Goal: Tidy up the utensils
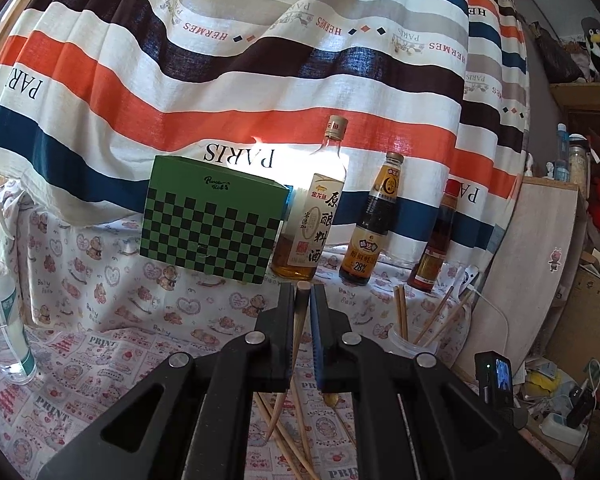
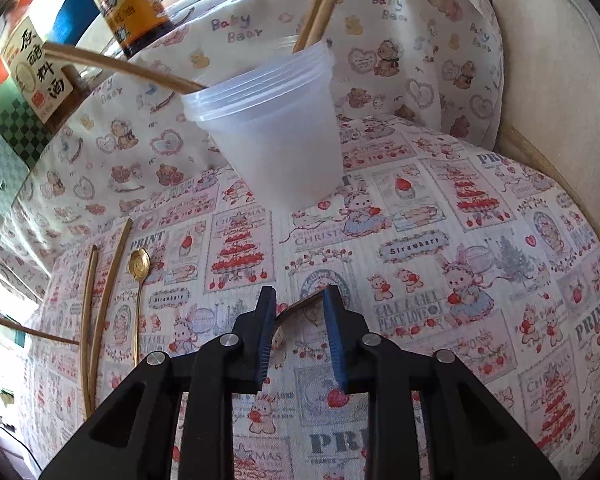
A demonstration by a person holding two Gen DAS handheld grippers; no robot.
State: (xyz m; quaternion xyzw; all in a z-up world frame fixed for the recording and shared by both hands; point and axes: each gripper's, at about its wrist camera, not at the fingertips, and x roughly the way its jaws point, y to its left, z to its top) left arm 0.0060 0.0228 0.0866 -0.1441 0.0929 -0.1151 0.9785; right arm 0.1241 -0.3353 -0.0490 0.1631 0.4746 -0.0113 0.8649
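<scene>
Striped cloth in orange, navy, brown and white (image 1: 260,80) hangs behind the tabletop (image 2: 440,240), which is spread with a pink-and-white printed cloth of bears and strawberries. Along the back stand a green checkered box (image 1: 212,224), a tall clear bottle with a cream label (image 1: 312,216), a dark sauce bottle with a yellow label (image 1: 374,224) and a smaller reddish bottle (image 1: 436,240).

A stack of translucent plastic cups (image 2: 268,128) stands on the cloth and holds several wooden chopsticks (image 2: 324,4) that lean out over its rim.

The left gripper (image 1: 302,292) points almost level toward the bottles, its fingers closed tight on a single brown chopstick (image 1: 298,332) whose blunt end shows just above the fingertips while the tapered end hangs below.

The right gripper (image 2: 298,300) tilts down toward the cloth in front of the cups. Its blue-padded fingers stand partly apart with a thin brown chopstick (image 2: 300,307) lying crosswise between the tips; whether the pads press on it I cannot tell.

Left of that gripper, more loose wooden chopsticks (image 2: 100,312) and a gold metal spoon (image 2: 139,276) lie flat on the cloth.
</scene>
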